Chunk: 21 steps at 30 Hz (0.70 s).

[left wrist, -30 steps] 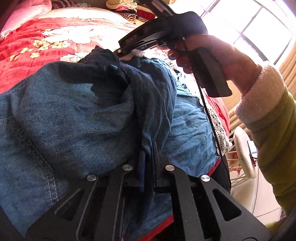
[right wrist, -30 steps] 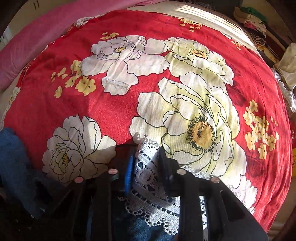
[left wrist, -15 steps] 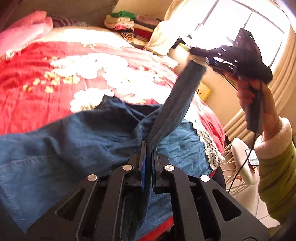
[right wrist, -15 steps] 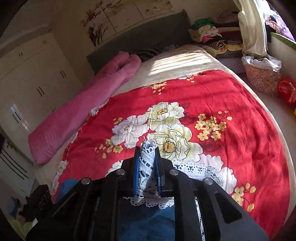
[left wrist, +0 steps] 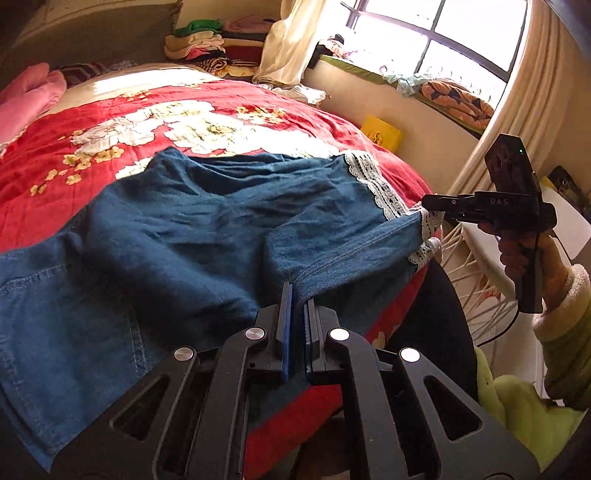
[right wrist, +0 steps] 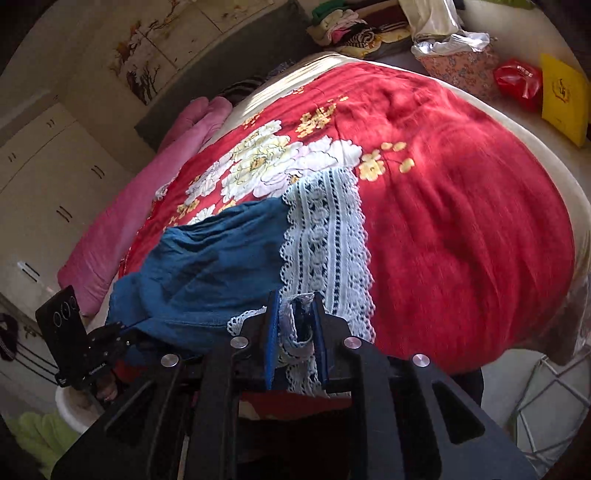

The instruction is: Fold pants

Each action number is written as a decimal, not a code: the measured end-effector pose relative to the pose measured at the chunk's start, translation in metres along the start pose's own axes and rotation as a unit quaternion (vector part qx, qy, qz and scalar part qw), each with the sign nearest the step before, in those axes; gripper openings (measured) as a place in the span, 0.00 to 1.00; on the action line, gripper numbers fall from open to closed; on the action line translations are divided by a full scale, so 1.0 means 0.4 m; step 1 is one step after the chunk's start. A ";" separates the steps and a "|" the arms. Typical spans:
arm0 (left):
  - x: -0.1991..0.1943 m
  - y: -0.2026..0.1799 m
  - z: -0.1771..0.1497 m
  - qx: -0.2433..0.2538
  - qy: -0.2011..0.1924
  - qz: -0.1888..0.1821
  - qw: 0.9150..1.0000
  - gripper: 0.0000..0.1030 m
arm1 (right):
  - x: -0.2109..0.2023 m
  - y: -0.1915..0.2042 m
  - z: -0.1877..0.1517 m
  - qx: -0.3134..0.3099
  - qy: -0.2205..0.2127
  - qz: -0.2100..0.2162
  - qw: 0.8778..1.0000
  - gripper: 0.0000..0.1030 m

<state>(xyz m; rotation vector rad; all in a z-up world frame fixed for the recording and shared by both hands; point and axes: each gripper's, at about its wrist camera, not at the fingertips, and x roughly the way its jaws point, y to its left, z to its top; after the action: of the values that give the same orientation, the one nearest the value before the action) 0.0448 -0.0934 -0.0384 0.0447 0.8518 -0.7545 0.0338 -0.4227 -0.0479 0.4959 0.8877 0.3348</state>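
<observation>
The blue pants [left wrist: 207, 236] lie spread across the near part of the bed, on the red flowered bedspread [left wrist: 229, 110], with the waist end running off toward the lower left of the left wrist view and the lace-trimmed hems [right wrist: 325, 236] at the bed's right edge. Beyond the pants the bedspread stretches bare toward the pink pillow [right wrist: 155, 192] and the stack of folded clothes [left wrist: 207, 44] at the head of the bed. Off the near right edge stand a white wire rack [left wrist: 472, 273] and, against the wall under the window [left wrist: 436, 33], a yellow box [left wrist: 382, 133]. The left gripper [left wrist: 297, 325] sits low at the near edge of the bed, pointing across it, its jaws pinched together on a fold of denim along the nearer leg. The right gripper [right wrist: 295, 332] is held out just past the bed's edge, level with the mattress and aimed back over the bed; its jaws are clamped on the lace hem of the nearer leg, which is pulled fairly taut between the two grippers. The right hand [left wrist: 517, 251], in a green sleeve with a fleecy cuff, wraps the handle from below.
</observation>
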 end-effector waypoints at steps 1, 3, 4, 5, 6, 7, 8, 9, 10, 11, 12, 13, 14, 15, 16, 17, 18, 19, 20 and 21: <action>0.005 -0.004 -0.006 0.004 0.004 0.002 1.000 0.03 | -0.003 -0.009 -0.012 0.005 0.001 0.000 1.000 0.17; 0.016 -0.011 -0.015 0.012 0.013 0.005 1.000 0.03 | -0.004 -0.023 -0.030 0.011 0.005 0.000 1.000 0.17; 0.022 -0.014 -0.018 0.016 0.017 0.007 1.000 0.03 | -0.005 -0.026 -0.033 0.010 0.006 0.000 1.000 0.17; 0.027 -0.018 -0.023 0.021 0.021 0.009 1.000 0.03 | -0.006 -0.030 -0.037 0.010 0.007 0.000 1.000 0.17; 0.034 -0.020 -0.028 0.023 0.025 0.010 0.999 0.03 | -0.007 -0.034 -0.040 0.012 0.008 0.000 1.000 0.17; 0.038 -0.022 -0.032 0.026 0.029 0.010 0.999 0.04 | -0.011 -0.038 -0.043 0.008 0.009 -0.002 1.000 0.18; 0.043 -0.023 -0.035 0.028 0.032 0.011 0.999 0.04 | -0.012 -0.038 -0.047 0.000 0.011 -0.008 1.000 0.22; 0.046 -0.024 -0.039 0.030 0.036 0.014 0.999 0.05 | -0.014 -0.037 -0.053 -0.010 0.016 -0.017 1.000 0.24; 0.046 -0.026 -0.042 0.032 0.038 0.014 0.999 0.06 | -0.015 -0.040 -0.060 -0.016 0.020 -0.024 0.999 0.31; 0.047 -0.027 -0.044 0.033 0.039 0.015 0.999 0.07 | -0.013 -0.046 -0.064 -0.017 0.024 -0.025 0.999 0.37; 0.047 -0.025 -0.045 0.032 0.039 0.015 0.999 0.09 | -0.017 -0.052 -0.071 -0.017 0.028 -0.028 0.999 0.39; 0.048 -0.022 -0.045 0.028 0.041 0.013 0.999 0.13 | -0.023 -0.056 -0.077 -0.016 0.031 -0.028 0.999 0.45; 0.048 -0.020 -0.045 0.026 0.043 0.010 0.999 0.15 | -0.028 -0.060 -0.080 -0.014 0.032 -0.028 0.999 0.48; 0.046 -0.021 -0.047 0.027 0.044 0.010 0.999 0.22 | -0.038 -0.064 -0.081 -0.010 0.027 -0.030 0.999 0.49; 0.043 -0.025 -0.048 0.029 0.046 0.009 0.998 0.30 | -0.051 -0.067 -0.075 -0.006 0.019 -0.029 0.999 0.51; 0.037 -0.030 -0.050 0.031 0.046 0.005 0.998 0.34 | -0.062 -0.067 -0.064 -0.005 0.008 -0.027 1.000 0.52; 0.027 -0.032 -0.049 0.029 0.043 -0.002 0.999 0.38 | -0.074 -0.064 -0.050 -0.007 -0.004 -0.025 1.000 0.54; 0.015 -0.034 -0.045 0.025 0.040 -0.009 0.999 0.39 | -0.076 -0.061 -0.027 -0.010 -0.012 -0.022 1.000 0.58; 0.003 -0.035 -0.038 0.024 0.034 -0.009 0.999 0.40 | -0.075 -0.055 -0.005 -0.016 -0.017 -0.020 1.000 0.62; -0.013 -0.033 -0.026 0.023 0.024 -0.009 0.999 0.43 | -0.069 -0.049 0.017 -0.022 -0.021 -0.022 0.999 0.63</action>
<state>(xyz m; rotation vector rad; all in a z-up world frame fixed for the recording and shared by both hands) 0.0276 -0.0968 -0.0383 0.0974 0.8803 -0.7921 0.0243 -0.4540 -0.0367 0.4396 0.8482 0.3025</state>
